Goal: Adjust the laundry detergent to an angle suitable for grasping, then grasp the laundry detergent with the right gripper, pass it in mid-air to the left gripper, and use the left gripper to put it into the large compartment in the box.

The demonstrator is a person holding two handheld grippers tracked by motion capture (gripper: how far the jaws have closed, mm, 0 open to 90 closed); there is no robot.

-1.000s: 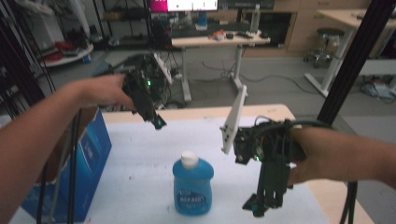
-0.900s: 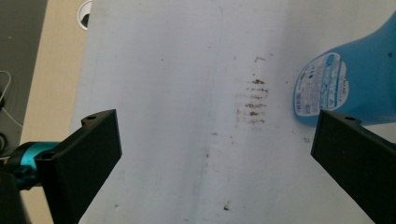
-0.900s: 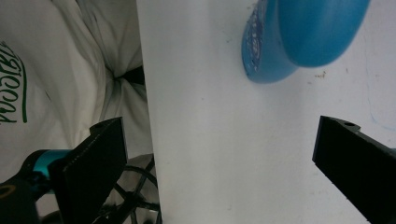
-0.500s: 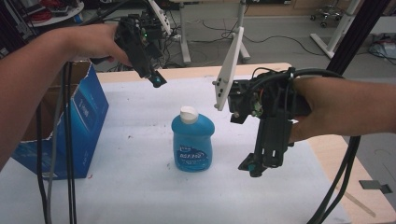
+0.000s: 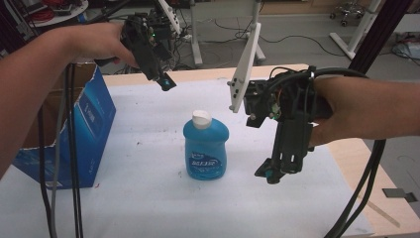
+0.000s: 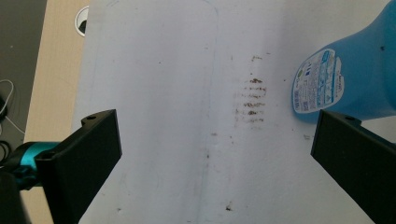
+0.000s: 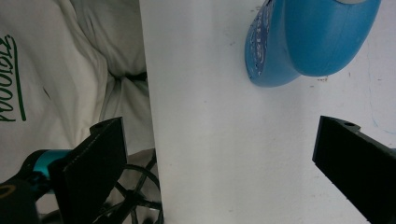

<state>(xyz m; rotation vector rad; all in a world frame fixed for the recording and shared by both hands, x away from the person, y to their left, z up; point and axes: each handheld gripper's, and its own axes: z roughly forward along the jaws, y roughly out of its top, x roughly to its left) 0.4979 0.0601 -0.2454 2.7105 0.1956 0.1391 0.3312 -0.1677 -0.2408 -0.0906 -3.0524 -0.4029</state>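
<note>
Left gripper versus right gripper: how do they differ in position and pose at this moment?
The left gripper is raised behind the blue bottle, slanting down; the right gripper hangs lower beside the bottle, pointing nearly straight down. The left sits near the blue box; the right is nearer the table's right edge. Both are open and hold nothing.

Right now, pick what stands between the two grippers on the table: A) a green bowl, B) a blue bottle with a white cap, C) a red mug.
B: the blue bottle stands upright on the white table cover, with neither open gripper touching it.
</note>
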